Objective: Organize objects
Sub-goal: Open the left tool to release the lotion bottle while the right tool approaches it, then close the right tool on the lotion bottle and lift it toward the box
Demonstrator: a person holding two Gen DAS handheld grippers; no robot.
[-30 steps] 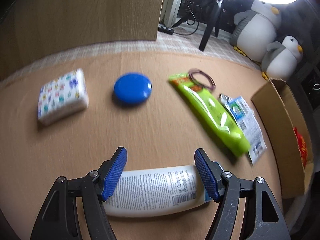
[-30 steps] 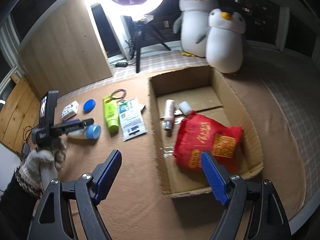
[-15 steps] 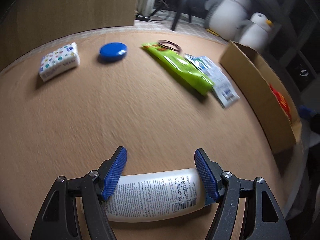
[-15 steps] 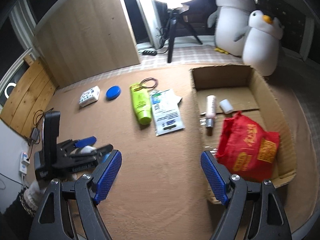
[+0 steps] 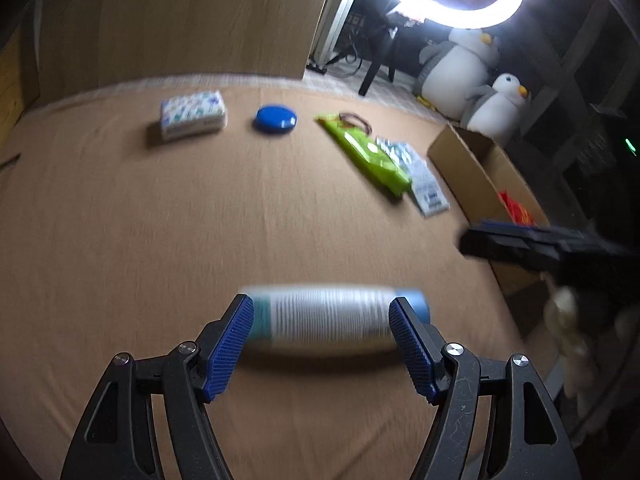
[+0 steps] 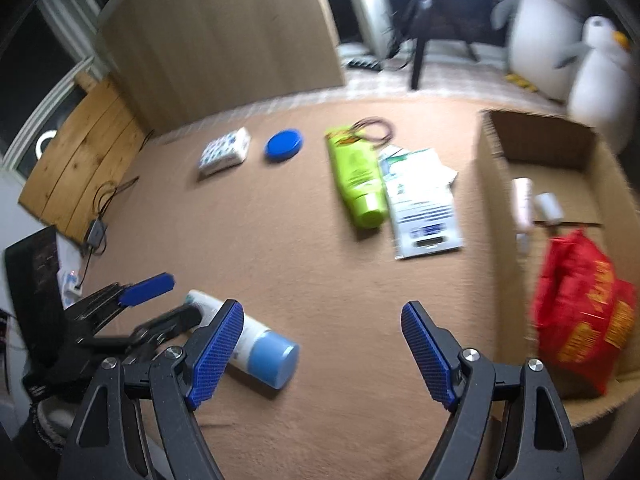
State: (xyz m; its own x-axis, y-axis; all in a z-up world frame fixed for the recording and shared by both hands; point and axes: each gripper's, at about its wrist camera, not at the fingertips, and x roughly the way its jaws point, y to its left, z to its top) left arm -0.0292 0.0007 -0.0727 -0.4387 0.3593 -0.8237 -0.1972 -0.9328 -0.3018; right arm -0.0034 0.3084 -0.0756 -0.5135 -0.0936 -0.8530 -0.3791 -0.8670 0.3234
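A white tube with a blue cap is bracketed by the left gripper on a tan counter, with a cardboard box to the right.

The left gripper (image 5: 322, 340) is spread wide, its blue pads set to either side of the white tube (image 5: 328, 322), which lies crosswise and blurred; whether the pads are touching it cannot be told. The right gripper (image 6: 320, 354) is held wide open and empty above the counter (image 6: 280, 248). Further off, a green tube (image 6: 356, 176), a blue lid (image 6: 283, 145) and a patterned packet (image 6: 223, 153) are left loose. A red bag (image 6: 580, 316) is seen inside the cardboard box (image 6: 486, 208). The pick-up step is judged to be in hand; next, a firm closing on the tube is called for, then carriage to the box.
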